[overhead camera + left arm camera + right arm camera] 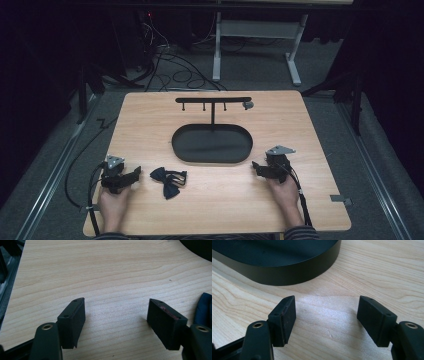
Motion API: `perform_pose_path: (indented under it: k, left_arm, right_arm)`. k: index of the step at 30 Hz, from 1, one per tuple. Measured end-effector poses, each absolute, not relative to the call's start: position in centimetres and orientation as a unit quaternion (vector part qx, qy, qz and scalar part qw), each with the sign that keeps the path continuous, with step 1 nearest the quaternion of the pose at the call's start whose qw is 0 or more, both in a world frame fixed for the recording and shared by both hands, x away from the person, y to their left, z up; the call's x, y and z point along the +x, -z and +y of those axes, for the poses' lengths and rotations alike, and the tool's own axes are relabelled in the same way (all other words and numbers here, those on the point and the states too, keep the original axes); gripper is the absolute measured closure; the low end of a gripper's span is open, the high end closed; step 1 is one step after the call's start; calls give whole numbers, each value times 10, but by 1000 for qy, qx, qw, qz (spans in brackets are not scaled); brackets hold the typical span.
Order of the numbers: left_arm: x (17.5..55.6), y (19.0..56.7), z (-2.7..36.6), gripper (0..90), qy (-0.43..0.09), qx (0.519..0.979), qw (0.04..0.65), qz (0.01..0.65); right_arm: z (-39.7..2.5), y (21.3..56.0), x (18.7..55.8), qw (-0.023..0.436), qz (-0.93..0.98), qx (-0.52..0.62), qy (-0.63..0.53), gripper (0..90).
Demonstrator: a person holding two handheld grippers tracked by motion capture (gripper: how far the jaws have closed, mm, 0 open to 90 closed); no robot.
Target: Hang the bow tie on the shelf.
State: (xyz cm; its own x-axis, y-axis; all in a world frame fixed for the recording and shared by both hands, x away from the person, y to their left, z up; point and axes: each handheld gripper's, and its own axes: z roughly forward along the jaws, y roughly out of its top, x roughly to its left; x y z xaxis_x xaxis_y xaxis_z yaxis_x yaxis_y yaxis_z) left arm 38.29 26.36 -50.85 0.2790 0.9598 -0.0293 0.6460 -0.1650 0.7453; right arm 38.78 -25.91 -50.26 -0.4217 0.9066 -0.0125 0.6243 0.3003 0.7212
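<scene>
High view: bow tie (168, 181) beside left fingers (134, 172).

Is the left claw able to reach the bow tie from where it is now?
Probably yes: the left claw is open beside the bow tie, with bare table between them and nothing blocking.

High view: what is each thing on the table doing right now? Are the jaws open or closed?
Left gripper: jaws open, nothing between them, resting on the table.
Right gripper: jaws open, nothing between them, near the tray's edge.
Bow tie: lying loose on the table, beside the left gripper.
Tray: empty.
Rack: upright, bar across the top.
</scene>
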Motion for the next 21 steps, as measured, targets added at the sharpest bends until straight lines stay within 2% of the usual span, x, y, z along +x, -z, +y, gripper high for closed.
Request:
perform_pose_path:
  k: [21]
  left_arm:
    - [382, 509, 262, 303, -236, 730, 331, 550]
  right_arm:
    - [-259, 503, 388, 215, 777, 493, -328, 329]
